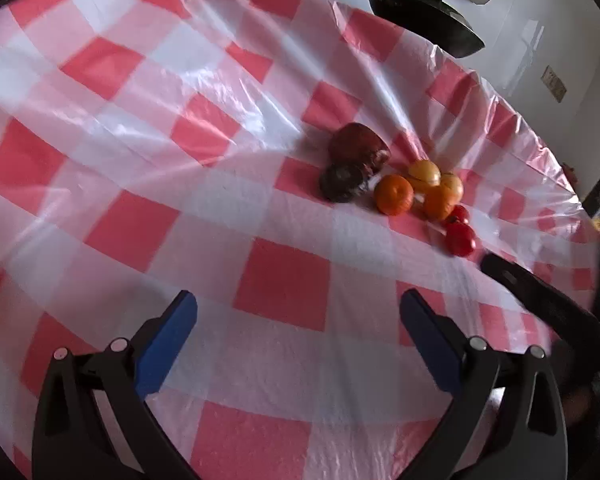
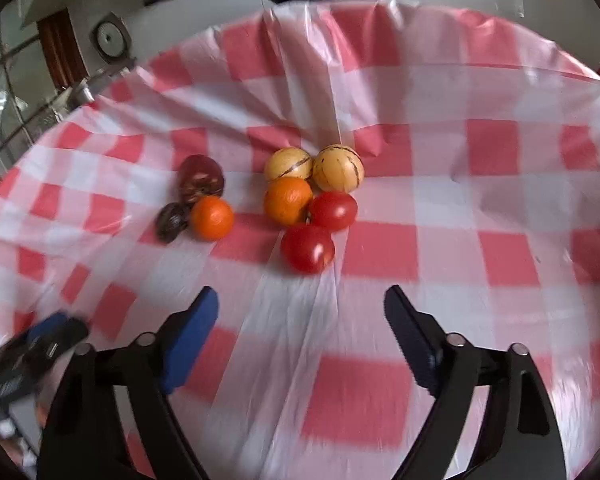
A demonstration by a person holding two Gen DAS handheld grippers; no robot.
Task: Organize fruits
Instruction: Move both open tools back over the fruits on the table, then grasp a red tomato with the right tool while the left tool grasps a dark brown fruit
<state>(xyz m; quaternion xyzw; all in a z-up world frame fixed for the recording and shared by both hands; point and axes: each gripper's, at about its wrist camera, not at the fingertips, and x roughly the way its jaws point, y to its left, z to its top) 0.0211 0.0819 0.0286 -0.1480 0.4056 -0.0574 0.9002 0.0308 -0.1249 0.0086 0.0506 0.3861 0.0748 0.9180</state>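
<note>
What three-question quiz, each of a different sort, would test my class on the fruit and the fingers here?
1. How many fruits lie on the checked tablecloth?
2. True or false: the right gripper holds a fruit.
3. Which fruit lies nearest the right gripper: A a red tomato, B a striped yellow fruit, C a dark purple fruit?

Key: 1. Eight, two of each kind. 2. False; its fingers stand apart and empty. 3. A.

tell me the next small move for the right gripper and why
Probably ease the right gripper forward and down toward the nearest red tomato. Its jaws stand open with nothing between them, and that tomato lies straight ahead on the near edge of the cluster, with bare checked tablecloth on its near side. The left gripper is also open and empty, farther from the fruit.
</note>
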